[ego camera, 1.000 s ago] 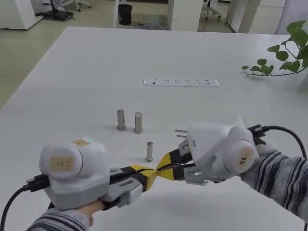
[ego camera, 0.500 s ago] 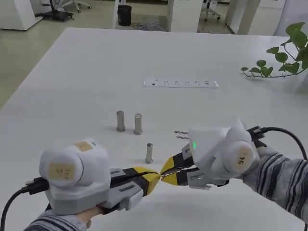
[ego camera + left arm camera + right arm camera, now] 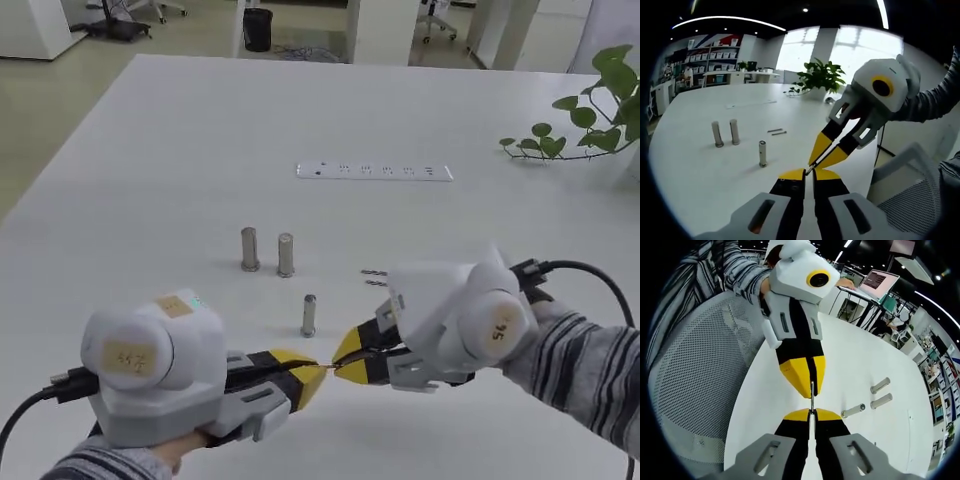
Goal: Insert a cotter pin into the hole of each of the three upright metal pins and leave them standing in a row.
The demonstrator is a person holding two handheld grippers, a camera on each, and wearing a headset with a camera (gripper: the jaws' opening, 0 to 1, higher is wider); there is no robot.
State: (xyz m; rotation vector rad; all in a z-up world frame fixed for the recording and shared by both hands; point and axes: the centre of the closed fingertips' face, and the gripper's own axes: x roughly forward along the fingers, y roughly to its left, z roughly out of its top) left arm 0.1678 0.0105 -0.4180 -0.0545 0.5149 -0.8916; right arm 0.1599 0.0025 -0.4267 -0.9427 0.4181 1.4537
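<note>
Three upright metal pins stand on the white table: two side by side (image 3: 249,249) (image 3: 286,255) and a shorter one (image 3: 309,315) nearer me. Close in front of the short pin, my left gripper (image 3: 314,371) and right gripper (image 3: 346,364) meet tip to tip. A thin cotter pin (image 3: 328,367) bridges the small gap, and both pairs of jaws are shut on its ends. From the right gripper (image 3: 811,413), the cotter pin (image 3: 812,396) runs up into the left gripper's closed jaws. Two more cotter pins (image 3: 374,277) lie right of the metal pins.
A white power strip (image 3: 374,171) lies further back on the table, and a leafy plant (image 3: 590,120) reaches in at the far right. A mesh chair (image 3: 690,380) stands off the table's near edge. A black cable (image 3: 600,272) trails from the right gripper.
The two grippers' tips overlapped a second ago. They have drawn slightly apart, so the cotter pin shows between them. The metal pins have not moved.
</note>
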